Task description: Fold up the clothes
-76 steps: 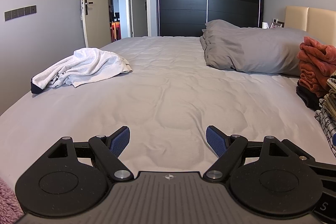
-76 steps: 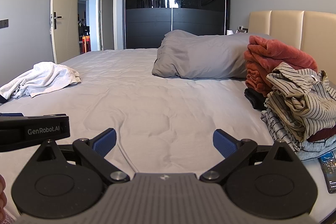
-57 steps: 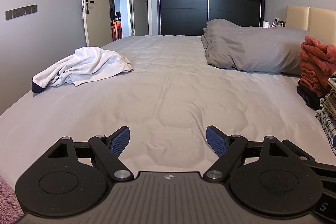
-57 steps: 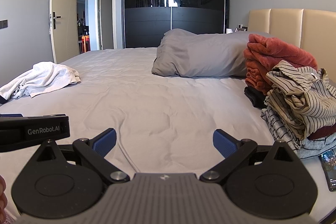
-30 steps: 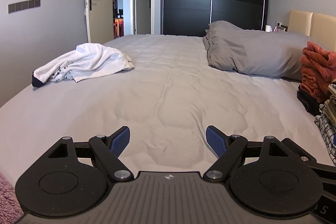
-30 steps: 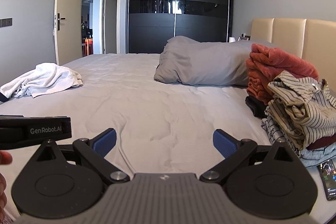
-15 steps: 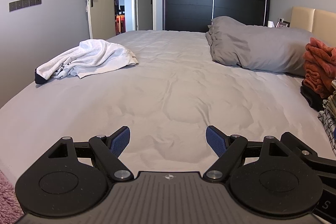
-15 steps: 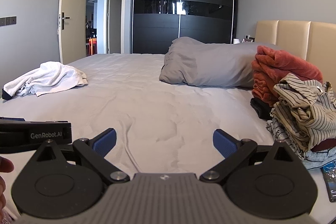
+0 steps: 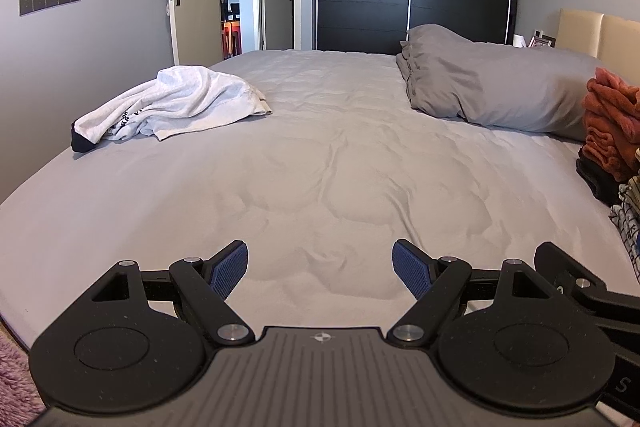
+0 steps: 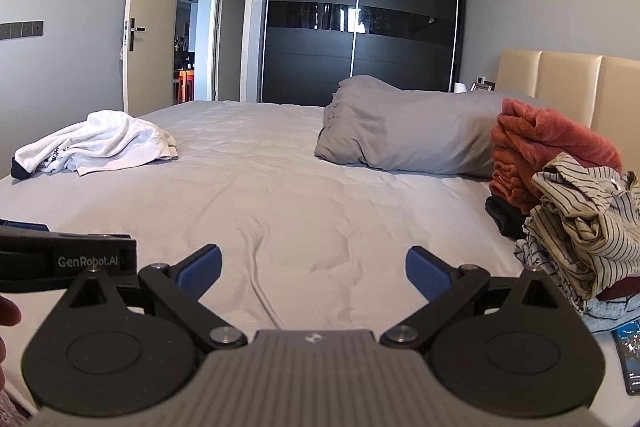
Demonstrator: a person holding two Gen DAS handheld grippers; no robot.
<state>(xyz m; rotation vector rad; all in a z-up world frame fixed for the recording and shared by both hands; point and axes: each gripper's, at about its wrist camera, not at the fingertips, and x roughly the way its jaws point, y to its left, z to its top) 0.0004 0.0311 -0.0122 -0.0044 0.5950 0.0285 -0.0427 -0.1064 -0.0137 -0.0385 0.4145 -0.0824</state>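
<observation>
The bed [image 9: 320, 155] carries everything in sight. On its far left part lies a crumpled white shirt [image 9: 172, 103], with a dark piece [image 9: 80, 143] showing at its near end. At the right edge, by the cream headboard [image 10: 560, 79], stands a pile of clothes [image 10: 576, 219]: rust-red fleece [image 10: 548, 147] at the back, a black garment [image 10: 504, 215] under it, and striped pieces heaped in front. A phone [image 10: 630, 359] lies on the sheet just beside the pile's near end. A grey pillow [image 10: 408, 135] lies behind the pile, in front of the dark wardrobe [image 10: 360, 7].

The left gripper [image 9: 320, 267] hovers low over the near edge of the bed, its blue-padded fingers spread wide with nothing between them; only bare sheet shows in the gap. The white shirt lies well apart from it, ahead and to the left.

The right gripper [image 10: 312, 267] is likewise spread wide and empty above the sheet. The pile of clothes sits near it, off to its right, not touching; the white shirt is well apart, far ahead on the left. In the right wrist view, the left gripper's body shows at the left edge, with a fingertip [image 10: 8, 311] of the person's hand beneath it.
</observation>
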